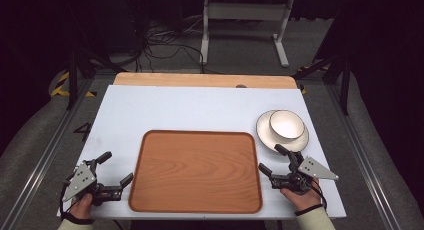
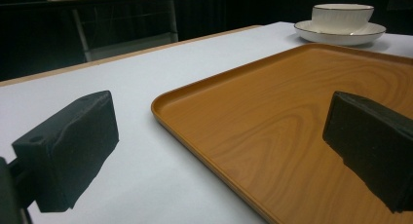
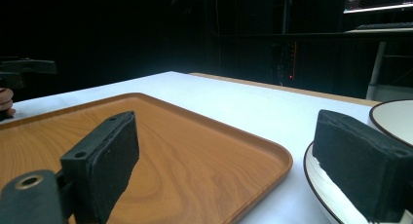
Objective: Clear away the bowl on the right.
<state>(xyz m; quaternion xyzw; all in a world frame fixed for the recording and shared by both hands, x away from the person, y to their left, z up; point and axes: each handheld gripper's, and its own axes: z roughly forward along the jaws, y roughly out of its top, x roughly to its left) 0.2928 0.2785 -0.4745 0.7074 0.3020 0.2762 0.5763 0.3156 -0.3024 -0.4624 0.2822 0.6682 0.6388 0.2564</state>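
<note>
Both grippers, L point(image 1: 115, 169) & R point(image 1: 270, 158), are held spread, empty; bowl point(image 3: 397, 118) is cut off at R view's edge, plate point(image 3: 325, 190) prob. beneath.

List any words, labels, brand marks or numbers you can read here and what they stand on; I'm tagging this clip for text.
None can be read: the wooden tray, the bowl, its plate and the white table carry no lettering.
The lit screen far off in the right gripper view is too small to read.
</note>
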